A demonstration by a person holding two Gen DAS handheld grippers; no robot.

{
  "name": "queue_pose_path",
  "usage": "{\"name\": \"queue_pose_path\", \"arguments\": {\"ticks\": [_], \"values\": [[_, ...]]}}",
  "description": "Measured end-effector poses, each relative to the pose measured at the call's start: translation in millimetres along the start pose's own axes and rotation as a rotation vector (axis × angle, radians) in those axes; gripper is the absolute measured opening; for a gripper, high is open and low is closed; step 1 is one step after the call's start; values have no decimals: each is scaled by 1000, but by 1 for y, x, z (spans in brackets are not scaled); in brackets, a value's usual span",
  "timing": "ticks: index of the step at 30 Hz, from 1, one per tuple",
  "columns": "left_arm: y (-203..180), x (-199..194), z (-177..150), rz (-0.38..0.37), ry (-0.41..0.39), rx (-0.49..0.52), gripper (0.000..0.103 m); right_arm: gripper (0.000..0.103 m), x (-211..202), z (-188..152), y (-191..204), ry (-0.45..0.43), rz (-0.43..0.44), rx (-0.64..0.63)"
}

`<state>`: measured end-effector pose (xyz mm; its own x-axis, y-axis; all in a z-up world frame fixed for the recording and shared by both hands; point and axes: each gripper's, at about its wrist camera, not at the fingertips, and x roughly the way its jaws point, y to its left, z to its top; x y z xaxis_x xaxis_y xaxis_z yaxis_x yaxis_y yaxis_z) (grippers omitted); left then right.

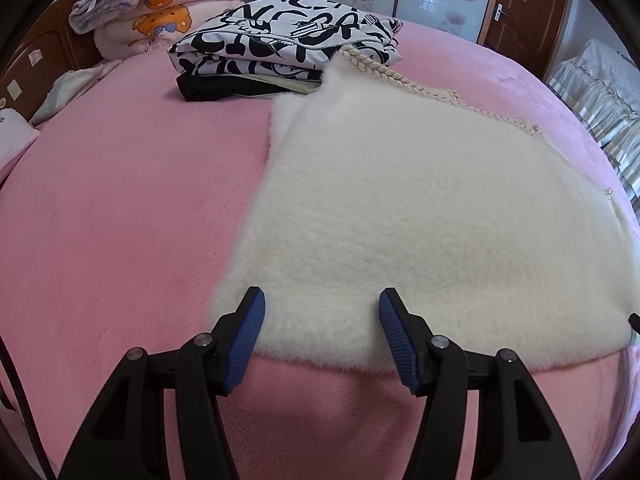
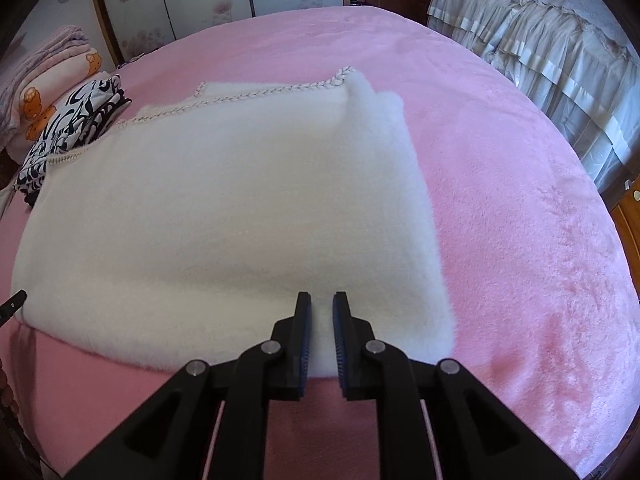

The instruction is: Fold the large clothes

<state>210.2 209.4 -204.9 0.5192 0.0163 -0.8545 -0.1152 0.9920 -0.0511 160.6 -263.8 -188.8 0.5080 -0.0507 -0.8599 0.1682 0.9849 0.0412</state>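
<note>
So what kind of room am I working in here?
Most likely a home bedroom: a bed with a pink cover, stacked quilts by the headboard, and a wooden door.

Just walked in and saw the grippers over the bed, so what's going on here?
A person with a gripper in each hand is folding a fluffy white garment on the pink bed. The left gripper is wide open over the near hem. The right gripper is nearly shut around the same hem, but whether it actually pinches it is unclear. Folded clothes are stacked at the far side.
</note>
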Motion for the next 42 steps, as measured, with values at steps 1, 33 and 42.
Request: {"name": "queue_pose_path", "arguments": {"ticks": [1, 33, 42], "values": [[0, -1, 0, 0, 4, -2, 58, 11, -3, 0, 2, -3, 14, 2], [-1, -33, -70, -479, 123, -127, 64, 38, -69, -71, 114, -65, 268, -156], [17, 21, -45, -553, 23, -283, 64, 38, -60, -58, 127, -72, 266, -179]]}}
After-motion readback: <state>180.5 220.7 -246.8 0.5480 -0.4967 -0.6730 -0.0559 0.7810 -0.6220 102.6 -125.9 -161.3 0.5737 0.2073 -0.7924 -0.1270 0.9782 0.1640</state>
